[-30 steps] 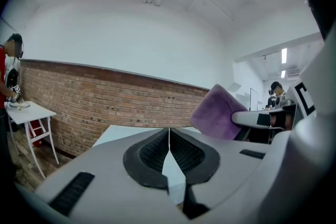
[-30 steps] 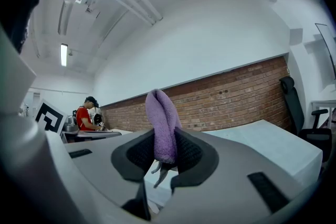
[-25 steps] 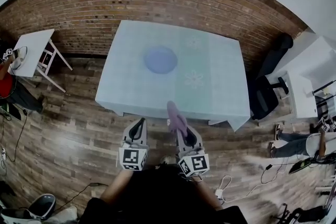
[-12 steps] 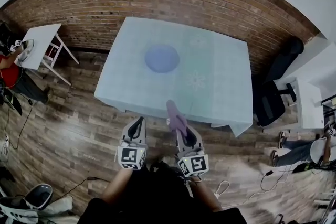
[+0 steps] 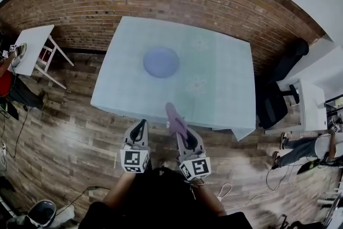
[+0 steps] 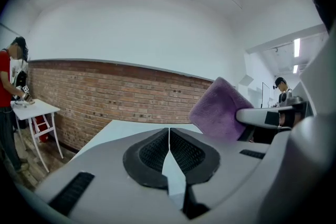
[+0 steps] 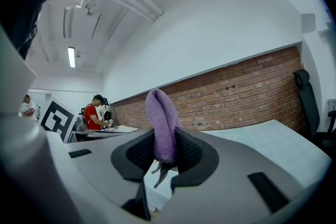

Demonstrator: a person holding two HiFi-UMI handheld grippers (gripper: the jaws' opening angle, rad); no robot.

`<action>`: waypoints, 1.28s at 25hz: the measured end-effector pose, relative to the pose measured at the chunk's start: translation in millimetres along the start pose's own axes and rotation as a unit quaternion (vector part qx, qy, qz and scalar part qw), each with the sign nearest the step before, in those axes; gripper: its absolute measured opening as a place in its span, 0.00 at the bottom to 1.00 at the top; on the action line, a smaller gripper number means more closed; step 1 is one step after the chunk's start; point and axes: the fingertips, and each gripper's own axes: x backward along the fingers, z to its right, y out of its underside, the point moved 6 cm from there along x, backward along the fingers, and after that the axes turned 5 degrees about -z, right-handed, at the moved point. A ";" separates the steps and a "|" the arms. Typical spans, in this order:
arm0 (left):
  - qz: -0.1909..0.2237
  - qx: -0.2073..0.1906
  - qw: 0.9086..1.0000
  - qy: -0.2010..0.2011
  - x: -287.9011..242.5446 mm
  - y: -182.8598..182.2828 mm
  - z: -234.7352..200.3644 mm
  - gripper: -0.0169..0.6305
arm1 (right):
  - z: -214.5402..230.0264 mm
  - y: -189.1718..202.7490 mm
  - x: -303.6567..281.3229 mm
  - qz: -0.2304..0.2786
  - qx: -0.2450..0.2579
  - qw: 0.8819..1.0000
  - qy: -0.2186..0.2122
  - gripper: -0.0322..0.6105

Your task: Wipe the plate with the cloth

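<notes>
Over the last second the person has closed in on the table (image 5: 225,94). Both grippers hung short of its near edge a moment ago; now they reach it, and the tip of the purple cloth (image 5: 172,118) pokes out over that edge. The right gripper (image 7: 165,152) is clamped on the cloth, its pads pinching a fold that stands upright between them. The left gripper (image 6: 169,150) is clenched on nothing, its jaws pressed flat together, and it hangs just left of the right one. The blue plate (image 5: 161,61) lies bare on the table, farther in and a little left of the cloth, well apart from it. So the approach is under way but no wiping has begun. I judge the next move is to carry the cloth farther and slightly left, then lower it onto the plate
</notes>
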 end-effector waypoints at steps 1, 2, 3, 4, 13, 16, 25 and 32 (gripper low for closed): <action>-0.001 0.003 1.000 0.003 -6.6 -0.7 -4.6 0.08 | 0.6 -0.3 -6.4 -0.003 0.000 1.000 0.001 0.19; -0.001 0.005 1.000 0.005 -13.8 -1.7 -9.8 0.08 | 1.6 -0.5 -13.7 -0.005 0.000 1.000 0.002 0.19; -0.001 0.007 1.000 0.007 -21.8 -3.3 -15.9 0.08 | 3.1 -0.9 -22.3 -0.007 0.000 1.000 0.003 0.19; -0.002 0.007 1.000 0.009 -30.2 -5.2 -22.8 0.08 | 4.8 -1.1 -32.1 -0.008 0.001 1.000 0.004 0.19; -0.021 0.009 0.999 0.040 -98.6 -23.4 -96.7 0.08 | 9.1 -6.4 -126.8 -0.023 0.020 0.999 0.033 0.19; -0.037 0.006 0.998 0.051 -120.4 -26.5 -116.7 0.08 | 11.1 -5.9 -154.7 -0.029 0.012 0.999 0.043 0.19; -0.094 0.025 0.993 0.066 -172.6 -15.5 -144.8 0.09 | 31.8 -3.0 -207.5 -0.045 0.015 0.998 0.036 0.19; -0.143 0.045 0.988 0.034 -232.9 -6.4 -139.0 0.09 | 80.2 0.6 -237.2 -0.055 0.024 0.998 0.003 0.19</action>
